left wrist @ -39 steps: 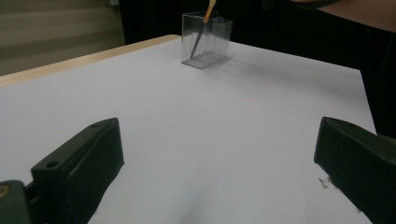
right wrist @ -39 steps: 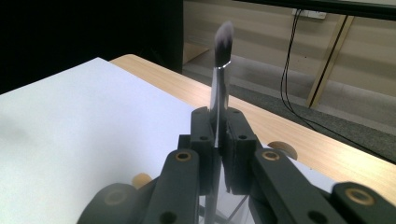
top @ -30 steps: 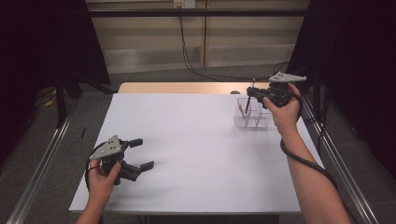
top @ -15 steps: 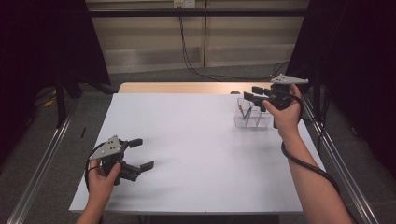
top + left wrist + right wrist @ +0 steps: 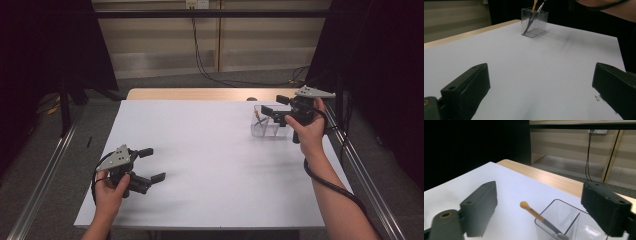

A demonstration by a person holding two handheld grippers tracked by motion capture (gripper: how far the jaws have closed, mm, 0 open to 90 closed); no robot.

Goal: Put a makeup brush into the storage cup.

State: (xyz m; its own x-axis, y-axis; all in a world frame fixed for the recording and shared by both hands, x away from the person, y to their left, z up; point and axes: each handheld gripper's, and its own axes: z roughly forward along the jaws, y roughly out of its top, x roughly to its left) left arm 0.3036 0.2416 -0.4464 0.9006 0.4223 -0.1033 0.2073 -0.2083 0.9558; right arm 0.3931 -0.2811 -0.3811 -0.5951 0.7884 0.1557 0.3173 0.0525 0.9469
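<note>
Left tool (image 5: 150, 164) sat at 7 o'clock on the bench (image 5: 210, 165), jaws wide, nothing between them. Clear holder (image 5: 266, 127) stood at 2 o'clock near the far right edge, two brushes (image 5: 533, 15) leaning inside. Right tool (image 5: 274, 104) hovered just above it; its jaws had just been opening and stood wide, gripping nothing, the orange-tipped brush (image 5: 534, 212) below them. Risks: the holder looked light, so a jaw clipping its rim on the way out could tip it. The leaning brushes could also snag and flick out toward the edge.
</note>
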